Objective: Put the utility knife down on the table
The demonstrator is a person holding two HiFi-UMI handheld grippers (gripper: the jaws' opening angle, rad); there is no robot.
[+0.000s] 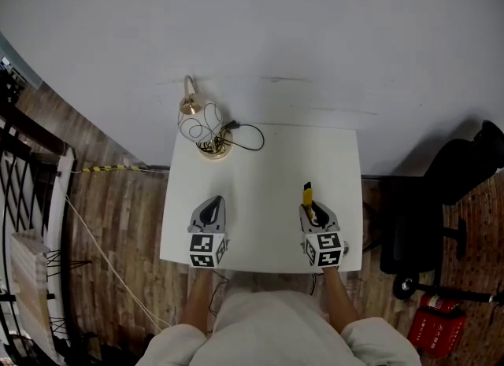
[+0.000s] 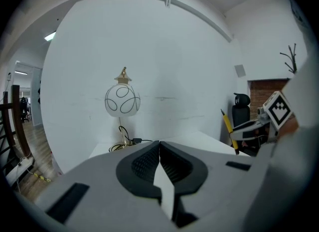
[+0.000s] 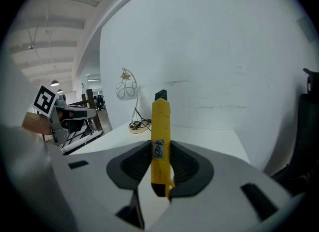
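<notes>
The right gripper (image 3: 160, 168) clamped the yellow plastic utility knife (image 3: 160, 126) over the white rectangular table (image 1: 260, 191). It apparently was not yet down; lowering and release remained

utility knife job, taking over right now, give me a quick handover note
Right gripper: shut on the yellow utility knife, black tip pointing away, over the near right part of the table.
Left gripper: shut, empty, over the near left part.
Done: knife is in hand, not yet set down.
Left: lower it onto a bare spot, open the jaws, back off.
</notes>
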